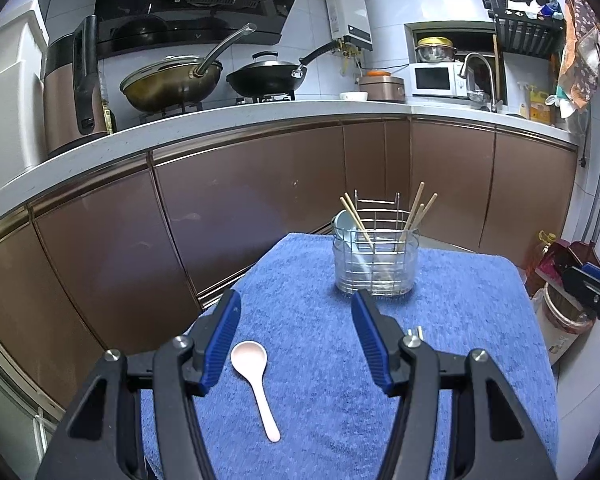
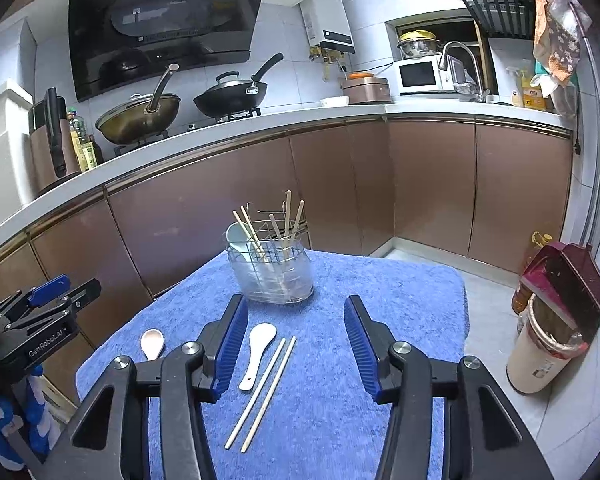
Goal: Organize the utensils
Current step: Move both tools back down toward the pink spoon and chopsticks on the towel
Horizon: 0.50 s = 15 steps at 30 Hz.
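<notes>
Both grippers hang open over the blue towel point(image 2: 400, 300), with nothing held.

The right gripper point(image 2: 296, 340) has its jaws apart and empty, above the white spoon point(image 2: 258, 350) and the two chopsticks point(image 2: 266, 392). The left gripper point(image 1: 296, 336) is open too, over the pink spoon point(image 1: 254, 380). The holder point(image 2: 274, 272) stands at the far end, with chopsticks and a spoon inside. I think the next job is picking up the chopsticks. They lie side by side, long way running from near-left to far-right, tips toward the holder. Best to turn the jaws across them, pinch both near the middle, then tip them upright.
</notes>
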Each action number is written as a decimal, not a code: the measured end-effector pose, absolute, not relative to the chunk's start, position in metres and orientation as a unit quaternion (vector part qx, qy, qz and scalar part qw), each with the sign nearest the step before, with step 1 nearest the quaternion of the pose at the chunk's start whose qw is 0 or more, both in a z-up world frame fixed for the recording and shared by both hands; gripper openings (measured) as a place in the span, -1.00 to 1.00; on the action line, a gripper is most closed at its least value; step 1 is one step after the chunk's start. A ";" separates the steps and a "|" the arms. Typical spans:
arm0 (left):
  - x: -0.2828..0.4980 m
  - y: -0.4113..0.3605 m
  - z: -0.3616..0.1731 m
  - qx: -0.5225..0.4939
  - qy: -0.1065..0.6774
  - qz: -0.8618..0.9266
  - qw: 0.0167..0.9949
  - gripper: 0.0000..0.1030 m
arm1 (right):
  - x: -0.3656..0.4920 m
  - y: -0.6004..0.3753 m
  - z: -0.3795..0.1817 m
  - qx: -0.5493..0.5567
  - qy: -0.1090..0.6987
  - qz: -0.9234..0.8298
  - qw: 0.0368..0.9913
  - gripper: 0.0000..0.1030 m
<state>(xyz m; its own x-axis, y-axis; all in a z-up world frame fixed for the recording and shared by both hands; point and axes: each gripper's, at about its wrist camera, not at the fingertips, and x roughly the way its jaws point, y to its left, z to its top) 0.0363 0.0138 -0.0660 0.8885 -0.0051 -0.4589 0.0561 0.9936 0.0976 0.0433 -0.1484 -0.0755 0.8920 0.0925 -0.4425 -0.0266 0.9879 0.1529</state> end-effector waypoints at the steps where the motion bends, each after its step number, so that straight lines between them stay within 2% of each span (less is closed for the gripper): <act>1: 0.035 0.014 -0.066 0.055 0.236 -0.016 0.970 0.08 | 0.042 -0.148 -0.075 0.072 0.231 0.030 0.970 -0.06; 15: 0.027 0.027 -0.072 0.050 0.241 -0.017 0.969 0.08 | 0.030 -0.139 -0.080 0.064 0.247 0.019 0.967 -0.04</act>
